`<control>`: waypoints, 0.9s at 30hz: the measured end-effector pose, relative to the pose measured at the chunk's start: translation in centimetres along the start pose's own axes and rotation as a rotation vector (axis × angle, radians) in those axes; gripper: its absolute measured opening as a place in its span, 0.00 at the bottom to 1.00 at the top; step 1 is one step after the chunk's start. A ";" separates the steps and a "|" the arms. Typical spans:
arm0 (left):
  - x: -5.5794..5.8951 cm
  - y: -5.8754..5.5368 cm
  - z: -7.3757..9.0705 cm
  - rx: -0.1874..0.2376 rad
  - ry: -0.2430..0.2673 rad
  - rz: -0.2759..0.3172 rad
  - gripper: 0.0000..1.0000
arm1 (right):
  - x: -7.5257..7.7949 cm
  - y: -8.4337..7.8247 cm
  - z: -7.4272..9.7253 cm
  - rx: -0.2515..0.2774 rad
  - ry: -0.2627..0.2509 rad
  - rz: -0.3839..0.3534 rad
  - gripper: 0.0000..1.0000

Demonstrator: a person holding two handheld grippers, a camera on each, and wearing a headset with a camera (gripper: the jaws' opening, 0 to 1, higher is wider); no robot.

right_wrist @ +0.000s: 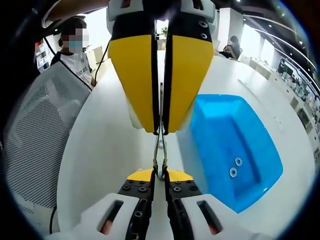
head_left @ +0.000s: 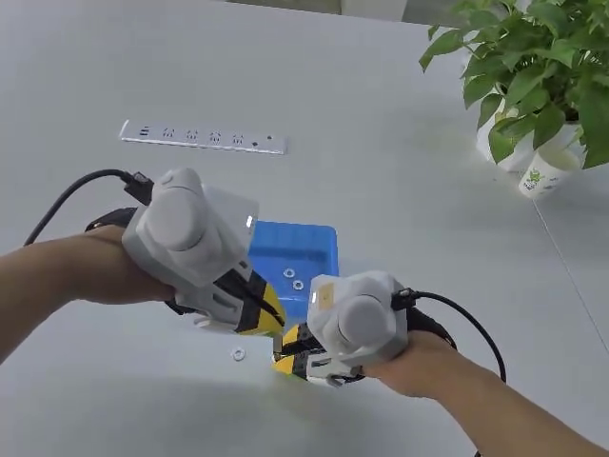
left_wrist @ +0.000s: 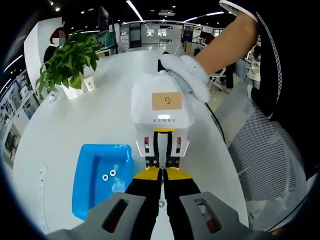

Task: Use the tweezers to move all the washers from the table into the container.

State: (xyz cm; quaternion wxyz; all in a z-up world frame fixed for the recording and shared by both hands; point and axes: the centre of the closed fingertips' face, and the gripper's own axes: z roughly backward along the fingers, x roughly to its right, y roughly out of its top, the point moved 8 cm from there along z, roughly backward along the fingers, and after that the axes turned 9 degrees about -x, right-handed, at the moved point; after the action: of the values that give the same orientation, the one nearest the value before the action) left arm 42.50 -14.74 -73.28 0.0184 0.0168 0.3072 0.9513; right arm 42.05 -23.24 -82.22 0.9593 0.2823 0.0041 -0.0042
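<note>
One washer (head_left: 238,354) is lying loose on the table (head_left: 400,171), just in front of the container (head_left: 322,236) and right below where the two grippers meet. Two more washers (head_left: 288,273) are already in the container, toward its near end. So my read is the job's partway, with at least one to go.

The tweezers (right_wrist: 160,154) show up as a thin metal sliver in the right gripper view. They run straight from the left gripper (right_wrist: 161,131) into the right gripper (right_wrist: 160,175). Both sets of jaws look squeezed nearly together on that sliver, tip to tip, as far as I can tell. I'd guess that's the reason for the nose-to-nose pose: tweezers are too skinny to steady with one pair of jaws, so one end gets pinned while the other gets re-seated or squeezed. Which gripper is doing the real holding I can't say — the tweezer tips are hidden in the head view.

Everything's held low over the table and close to the loose washer, which makes sense if that's the next pick. The container's parked right beside it, so the carry would be short. A power strip (head_left: 203,138) and a plant (head_left: 533,76) sit well apart at the far side, out of the way.
</note>
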 end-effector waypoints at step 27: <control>0.4 0.5 1.6 0.008 0.017 0.002 0.05 | -0.2 1.2 1.2 -0.002 -0.009 0.024 0.09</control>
State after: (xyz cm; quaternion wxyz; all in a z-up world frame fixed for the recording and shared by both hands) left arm 42.15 -14.16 -71.67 0.0148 0.0094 0.3112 0.9502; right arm 41.89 -22.87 -80.60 0.9596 0.2814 -0.0037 0.0063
